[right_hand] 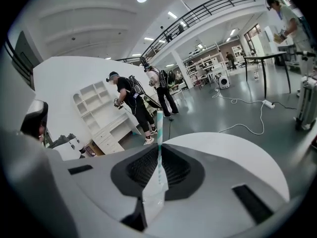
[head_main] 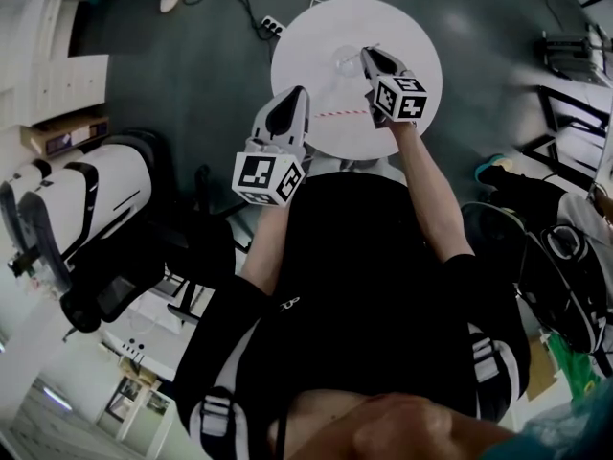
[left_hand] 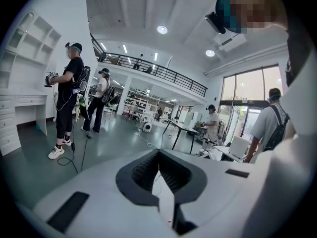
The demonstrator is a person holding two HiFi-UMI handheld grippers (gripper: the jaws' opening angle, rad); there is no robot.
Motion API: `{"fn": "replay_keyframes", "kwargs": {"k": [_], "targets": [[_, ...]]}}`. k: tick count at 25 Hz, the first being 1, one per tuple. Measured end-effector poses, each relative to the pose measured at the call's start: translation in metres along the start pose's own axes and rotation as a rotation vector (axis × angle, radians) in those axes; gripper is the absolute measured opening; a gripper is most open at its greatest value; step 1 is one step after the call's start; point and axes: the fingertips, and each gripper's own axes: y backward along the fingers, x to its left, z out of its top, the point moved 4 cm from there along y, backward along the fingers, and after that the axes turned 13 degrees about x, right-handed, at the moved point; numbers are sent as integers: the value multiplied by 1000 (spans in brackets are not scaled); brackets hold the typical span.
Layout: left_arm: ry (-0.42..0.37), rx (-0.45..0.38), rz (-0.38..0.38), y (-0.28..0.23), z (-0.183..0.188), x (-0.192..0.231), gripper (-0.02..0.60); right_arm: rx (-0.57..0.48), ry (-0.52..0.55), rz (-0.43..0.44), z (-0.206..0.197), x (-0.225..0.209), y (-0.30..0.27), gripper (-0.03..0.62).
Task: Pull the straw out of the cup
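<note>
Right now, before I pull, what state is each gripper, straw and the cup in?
Right gripper: shut on the teal-striped straw.
Teal-striped straw: clamped between the jaws; lower end hidden.
Left gripper: shut, empty.
Cup: standing on the round table, beside the right gripper.
Red-striped straw: lying flat on the table, outside the cup.

One teal straw (right_hand: 158, 128), one red straw (head_main: 337, 114), one cup (head_main: 345, 61), one table (head_main: 421, 41), two claws (head_main: 303, 91) (head_main: 365, 53)
</note>
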Motion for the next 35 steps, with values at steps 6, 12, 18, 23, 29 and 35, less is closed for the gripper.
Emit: {"fn": "replay_keyframes", "kwargs": {"k": [6,12,18,23,29,35], "targets": [[10,-8,-15,-5,-1,-2,9,-28,76,6,7,15,21,38],[16,-19,-29,-8,1,-3,9,-36,191,-21,8,33,43,38],[15,-18,-41,-9,1,-3,9,-74,271,-56,17,51,67,37],[11,-23,-55,-12,4,-6,9,-114,332,-72,27,64,91,37],[8,-36,-73,-15,8,-15,9,-173,394,-92,43,77,127,37],[-21,-90,-81,-4,26,-28,9,-238,434,-108,51,86,170,37]]}}
